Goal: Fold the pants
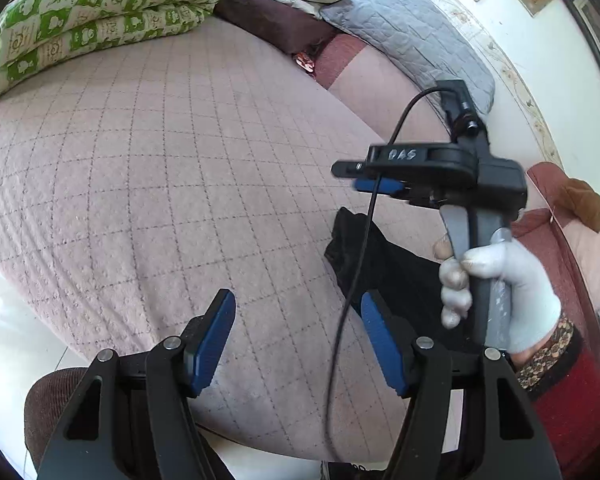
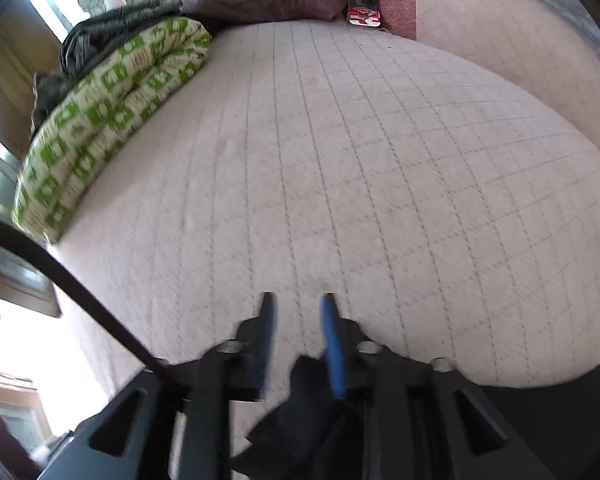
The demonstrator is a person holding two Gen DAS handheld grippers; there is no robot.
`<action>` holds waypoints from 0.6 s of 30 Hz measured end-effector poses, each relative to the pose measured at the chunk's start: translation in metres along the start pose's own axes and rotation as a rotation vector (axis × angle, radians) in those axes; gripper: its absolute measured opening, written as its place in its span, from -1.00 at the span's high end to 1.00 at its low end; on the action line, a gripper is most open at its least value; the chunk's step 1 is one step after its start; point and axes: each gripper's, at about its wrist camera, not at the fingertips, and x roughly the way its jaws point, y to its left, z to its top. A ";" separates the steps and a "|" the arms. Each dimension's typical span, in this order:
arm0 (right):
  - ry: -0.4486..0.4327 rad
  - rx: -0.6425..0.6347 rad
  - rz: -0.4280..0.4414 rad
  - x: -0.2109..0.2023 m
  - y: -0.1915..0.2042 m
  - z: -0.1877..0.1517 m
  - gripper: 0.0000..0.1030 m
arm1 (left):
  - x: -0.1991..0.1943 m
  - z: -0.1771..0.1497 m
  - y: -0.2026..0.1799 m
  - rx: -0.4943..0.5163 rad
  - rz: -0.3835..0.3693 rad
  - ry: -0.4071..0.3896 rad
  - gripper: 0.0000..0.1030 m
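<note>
— Blue-padded black fingers of the left gripper [image 1: 298, 344] fill the near edge of its own view. How do they stand?

— Spread wide, holding nothing, hovering above the pale pink quilted bed cover [image 1: 160, 168] near its front edge.

— And the black fabric pants [image 1: 384, 264]?

— They lie bunched on the cover, ahead and to the right of the left gripper, just under the right gripper [image 1: 376, 184]. In the right wrist view the same dark cloth sits low at the frame's bottom, rising between the right gripper's finger bases; its far extent is hidden.

— Is the right gripper closed on it?

— Its fingers stand narrow with a gap at the tips. A fold touches the inner side of the right pad, but whether it is pinched cannot be told. The white-gloved right hand [image 1: 504, 300] grips the handle.

— Which arm is nearer the cloth?

— The right, plainly. The heap's long axis seems to run away to the right, though crumpling obscures it.

— Room to work?

— Plenty: the cover lies open ahead and to the left, up to the green-and-cream patterned folded quilt [image 1: 92, 20] at the far side. The bed's front edge is close, so spreading should likely go forward.
</note>
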 end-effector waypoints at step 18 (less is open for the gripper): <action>0.121 -0.174 -0.364 0.025 0.026 -0.034 0.47 | 0.002 -0.002 -0.001 -0.034 0.016 0.009 -0.25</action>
